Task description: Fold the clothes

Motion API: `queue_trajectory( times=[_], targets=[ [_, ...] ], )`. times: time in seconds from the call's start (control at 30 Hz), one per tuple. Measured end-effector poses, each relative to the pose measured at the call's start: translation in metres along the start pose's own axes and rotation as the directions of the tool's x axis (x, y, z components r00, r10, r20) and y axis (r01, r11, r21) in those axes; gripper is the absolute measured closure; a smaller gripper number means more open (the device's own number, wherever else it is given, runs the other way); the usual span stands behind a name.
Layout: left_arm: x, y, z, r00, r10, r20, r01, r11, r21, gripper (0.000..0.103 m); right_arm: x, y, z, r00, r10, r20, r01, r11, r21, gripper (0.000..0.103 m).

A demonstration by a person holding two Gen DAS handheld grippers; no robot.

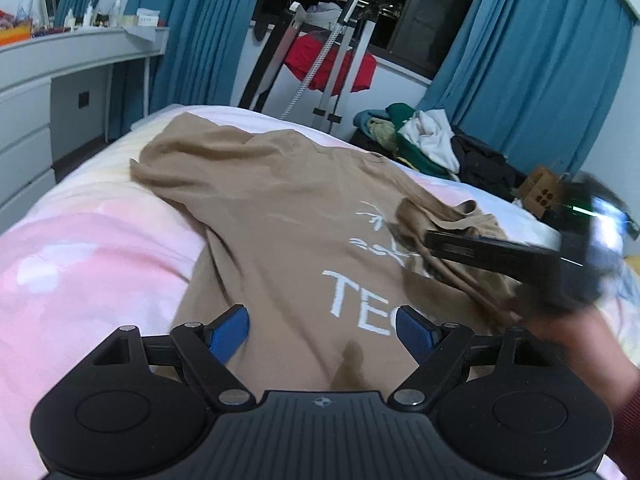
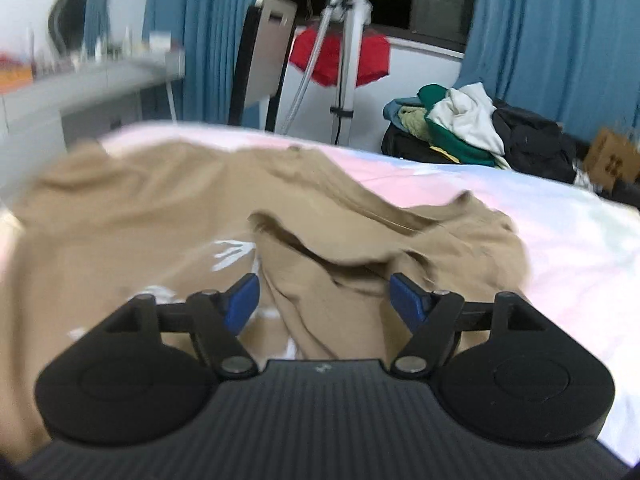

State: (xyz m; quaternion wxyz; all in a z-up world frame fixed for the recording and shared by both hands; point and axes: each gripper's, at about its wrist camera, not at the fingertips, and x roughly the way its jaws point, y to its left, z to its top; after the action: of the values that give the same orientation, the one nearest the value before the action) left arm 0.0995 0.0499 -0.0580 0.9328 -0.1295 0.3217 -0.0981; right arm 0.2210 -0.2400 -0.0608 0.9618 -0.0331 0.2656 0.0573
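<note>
The tan T-shirt (image 1: 280, 208) lies spread across the pink bedcover (image 1: 80, 264), white lettering up, with its right sleeve (image 2: 360, 248) flopped over onto the chest in a loose, rumpled fold. The left gripper (image 1: 322, 334) hangs over the shirt's lower part with its blue pads (image 1: 230, 334) spread wide and nothing between them. The right gripper (image 2: 324, 300) is just as wide, empty, poised right over that sleeve, and in the left wrist view it shows as a blur at the shirt's right edge.
</note>
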Motion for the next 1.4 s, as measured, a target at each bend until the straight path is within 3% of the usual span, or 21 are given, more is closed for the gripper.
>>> queue_trajectory(
  times=[0.1, 0.23, 0.33, 0.47, 0.57, 0.63, 0.73, 0.9, 1.0, 1.13, 1.2, 1.3, 1.4],
  targets=[
    [0.002, -0.001, -0.002, 1.0, -0.023, -0.003, 0.023, 1.0, -0.009, 0.02, -0.047, -0.022, -0.011, 0.999, 0.036, -0.019, -0.034, 0.996, 0.086, 0.03],
    [0.005, -0.005, -0.005, 0.999, -0.042, -0.008, 0.042, 0.999, -0.009, 0.02, -0.098, -0.037, -0.036, 0.991, 0.077, -0.105, -0.052, 0.973, 0.227, 0.03],
    [0.004, -0.01, -0.008, 0.999, -0.053, -0.007, 0.053, 0.999, -0.003, 0.02, -0.12, -0.044, -0.047, 0.99, 0.13, -0.052, -0.107, 0.944, 0.313, 0.03],
    [-0.004, -0.023, -0.01, 0.996, -0.091, 0.002, 0.091, 0.996, 0.005, 0.021, -0.115, -0.047, -0.046, 0.991, 0.135, -0.012, -0.126, 0.95, 0.285, 0.049],
    [-0.006, -0.049, -0.006, 0.996, -0.083, 0.045, 0.077, 0.989, 0.125, 0.022, -0.102, -0.062, -0.048, 0.993, 0.118, -0.014, -0.108, 0.949, 0.295, 0.061],
    [0.003, -0.074, 0.001, 0.994, -0.095, 0.061, 0.077, 0.966, 0.247, 0.022, -0.094, -0.078, -0.052, 0.993, 0.113, -0.024, -0.097, 0.925, 0.366, 0.061],
    [0.028, -0.107, 0.013, 0.989, -0.141, 0.051, 0.108, 0.908, 0.406, 0.025, -0.086, -0.102, -0.057, 0.994, 0.111, -0.023, -0.09, 0.896, 0.435, 0.061],
    [0.109, -0.154, 0.039, 0.975, -0.201, -0.09, 0.216, 0.785, 0.581, 0.037, -0.082, -0.127, -0.06, 0.993, 0.12, -0.002, -0.104, 0.868, 0.485, 0.061],
    [0.154, -0.169, 0.051, 0.965, -0.209, -0.161, 0.264, 0.749, 0.607, 0.043, -0.076, -0.14, -0.065, 0.991, 0.134, -0.003, -0.112, 0.843, 0.526, 0.061],
    [0.197, -0.178, 0.053, 0.942, -0.201, -0.27, 0.332, 0.686, 0.648, 0.043, -0.063, -0.153, -0.072, 0.985, 0.169, -0.011, -0.131, 0.802, 0.582, 0.061],
    [0.215, -0.18, 0.051, 0.935, -0.185, -0.303, 0.346, 0.67, 0.657, 0.041, -0.056, -0.157, -0.074, 0.984, 0.18, -0.017, -0.134, 0.791, 0.597, 0.061],
    [0.231, -0.179, 0.052, 0.91, -0.203, -0.361, 0.399, 0.662, 0.635, 0.038, -0.049, -0.159, -0.076, 0.981, 0.192, -0.023, -0.139, 0.782, 0.607, 0.06],
    [0.235, -0.181, 0.051, 0.878, -0.23, -0.42, 0.465, 0.621, 0.631, 0.045, -0.045, -0.158, -0.077, 0.979, 0.201, -0.035, -0.139, 0.782, 0.608, 0.06]
  ],
)
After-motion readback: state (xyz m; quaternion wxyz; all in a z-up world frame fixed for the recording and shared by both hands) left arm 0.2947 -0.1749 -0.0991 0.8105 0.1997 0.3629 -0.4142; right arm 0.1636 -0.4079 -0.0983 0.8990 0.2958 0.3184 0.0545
